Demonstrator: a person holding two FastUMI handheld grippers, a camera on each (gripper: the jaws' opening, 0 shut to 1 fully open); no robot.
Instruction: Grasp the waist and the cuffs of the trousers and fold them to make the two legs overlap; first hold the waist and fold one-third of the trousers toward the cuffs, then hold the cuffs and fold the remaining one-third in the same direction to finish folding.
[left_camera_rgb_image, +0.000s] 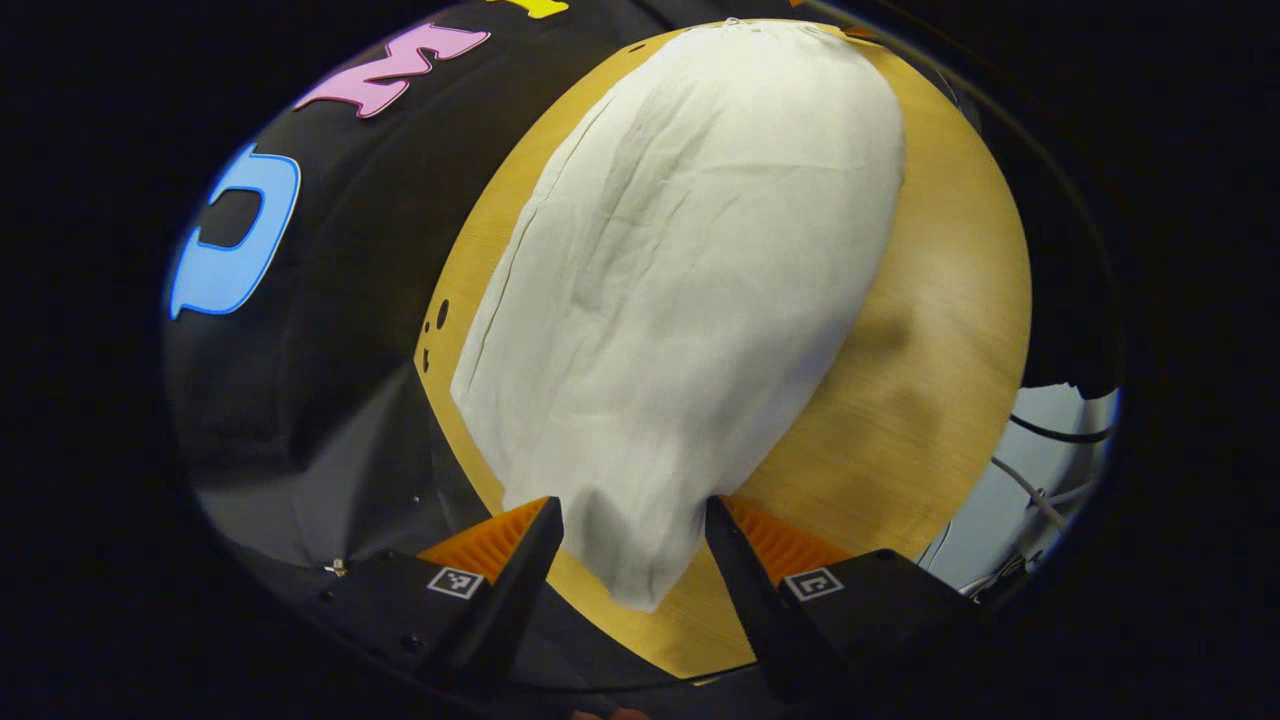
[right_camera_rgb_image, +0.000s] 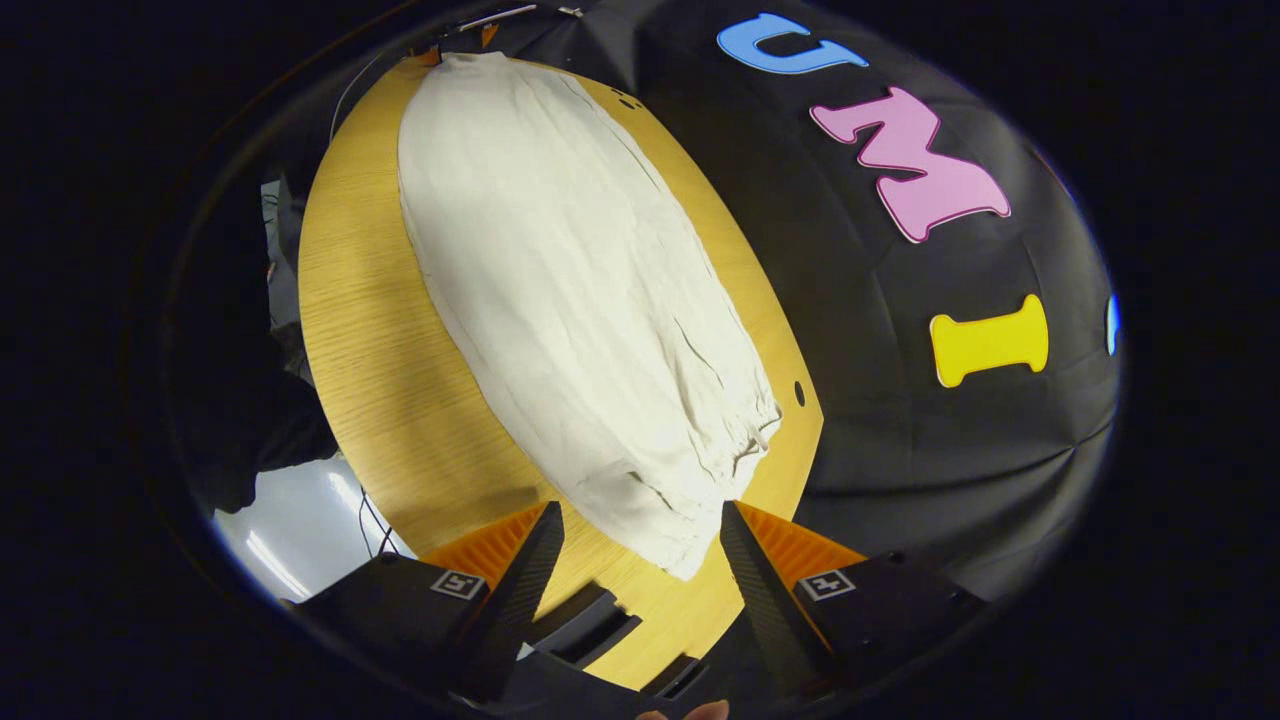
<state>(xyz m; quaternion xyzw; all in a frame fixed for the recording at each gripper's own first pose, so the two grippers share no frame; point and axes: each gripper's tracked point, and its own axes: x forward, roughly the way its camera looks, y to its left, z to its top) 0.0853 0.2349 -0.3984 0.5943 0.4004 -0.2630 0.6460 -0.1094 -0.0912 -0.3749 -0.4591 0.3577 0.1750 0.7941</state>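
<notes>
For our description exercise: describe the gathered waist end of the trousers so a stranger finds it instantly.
Start at the round light wooden table. Along it lie cream-white linen trousers. Their puckered, gathered waist end, beside the table's small dark hole, is the wrinkled end.

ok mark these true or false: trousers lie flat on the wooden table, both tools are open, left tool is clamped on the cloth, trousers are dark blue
1. The trousers lie spread on the wooden table. True.
2. Both tools are open. True: the left tool and the right tool both have their fingers apart.
3. The left tool is clamped on the cloth. False: its fingers stand wide either side of the trousers' end.
4. The trousers are dark blue. False: they are off-white.
</notes>
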